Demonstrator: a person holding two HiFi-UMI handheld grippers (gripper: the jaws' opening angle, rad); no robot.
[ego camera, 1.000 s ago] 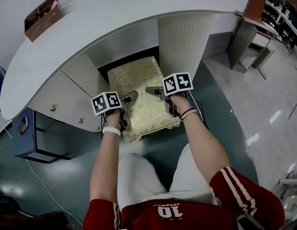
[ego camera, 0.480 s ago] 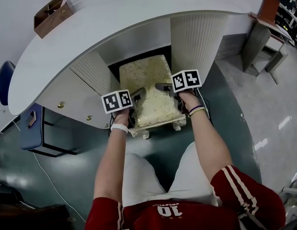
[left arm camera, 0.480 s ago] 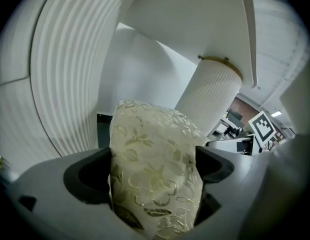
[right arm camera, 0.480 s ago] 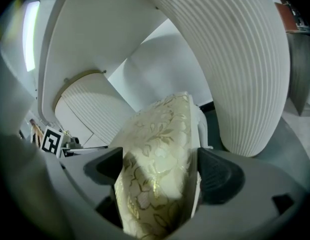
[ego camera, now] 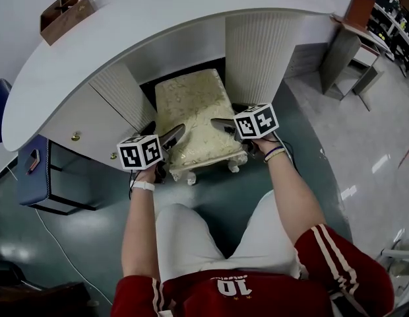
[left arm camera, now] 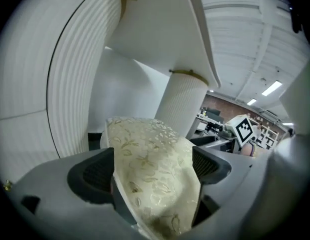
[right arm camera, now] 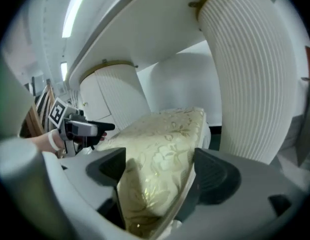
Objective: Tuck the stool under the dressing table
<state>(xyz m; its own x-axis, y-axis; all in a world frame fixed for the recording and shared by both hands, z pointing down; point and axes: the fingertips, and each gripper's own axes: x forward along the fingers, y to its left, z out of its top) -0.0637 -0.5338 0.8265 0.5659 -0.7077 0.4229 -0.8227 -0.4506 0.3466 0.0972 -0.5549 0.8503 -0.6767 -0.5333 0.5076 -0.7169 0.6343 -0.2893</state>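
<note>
A stool (ego camera: 191,107) with a cream floral cushion stands in the knee space of the white curved dressing table (ego camera: 158,18), its near end sticking out towards me. My left gripper (ego camera: 170,137) is on the stool's near left corner and my right gripper (ego camera: 223,125) is on its near right corner. In the left gripper view the cushion (left arm camera: 145,144) fills the gap of the left gripper (left arm camera: 154,170), whose jaws are closing on it. The right gripper view shows the cushion corner (right arm camera: 165,139) pinched in the right gripper (right arm camera: 160,171), also closing. The stool's near legs show below the seat.
Ribbed white pedestals (ego camera: 254,55) flank the knee space on both sides. A brown box (ego camera: 62,15) sits on the table top at the left. A blue case (ego camera: 33,177) stands on the floor at the left, a small cabinet (ego camera: 349,41) at the right. My knees are just behind the stool.
Both grippers have rolled and risen a little on the stool's near corners, and their jaws have narrowed on the cushion. The stool's near legs have come into sight.
</note>
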